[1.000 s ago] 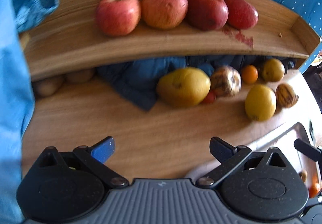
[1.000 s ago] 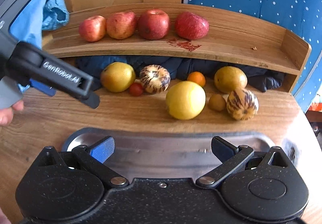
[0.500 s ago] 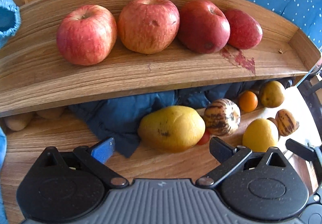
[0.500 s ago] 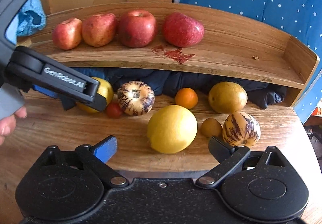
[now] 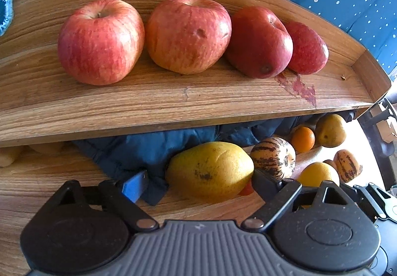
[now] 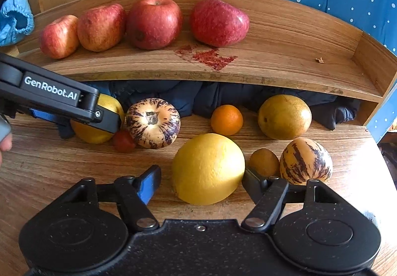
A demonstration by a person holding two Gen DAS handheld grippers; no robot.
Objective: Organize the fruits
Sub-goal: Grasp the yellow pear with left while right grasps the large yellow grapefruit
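Several red apples stand in a row on the raised wooden shelf. On the table below, a yellow pear lies between the fingers of my open left gripper. In the right wrist view that left gripper reaches in from the left and partly hides the pear. A large round yellow fruit sits between the fingers of my open right gripper. I cannot tell whether either gripper's fingers touch its fruit.
A striped melon, small red fruit, orange, brownish pear, small brown fruit and second striped melon lie close together. Dark blue cloth fills the space under the shelf. A red stain marks the shelf.
Both grippers have moved forward and down to the table fruit. The pear now sits between the left fingers, the big yellow fruit between the right. The metal tray has left view.
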